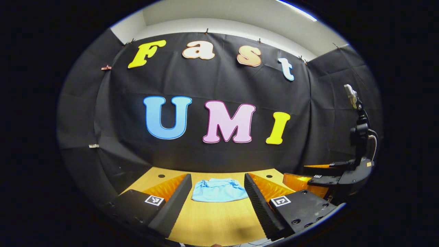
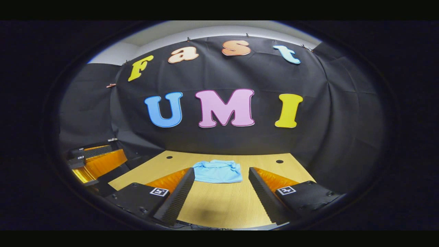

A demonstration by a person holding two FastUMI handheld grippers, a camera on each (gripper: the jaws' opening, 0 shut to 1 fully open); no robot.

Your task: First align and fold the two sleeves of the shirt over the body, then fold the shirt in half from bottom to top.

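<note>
A light blue shirt (image 1: 219,190) lies on the wooden table (image 1: 219,223) as a small, bunched rectangle. My left gripper (image 1: 217,175) hovers above the table's near side, open, its fingers framing the shirt without touching it. In the right gripper view the same shirt (image 2: 217,171) sits between the fingers of my right gripper (image 2: 221,168), which is open and held clear of the cloth. The right gripper (image 1: 325,180) also appears at the right of the left gripper view, and the left gripper (image 2: 92,161) at the left of the right gripper view.
The table (image 2: 223,206) has two small dark holes near its far corners (image 2: 169,157) (image 2: 279,161). The black cloth wall stands close behind the far edge. A black mount with a grey device (image 1: 356,113) rises above the right gripper.
</note>
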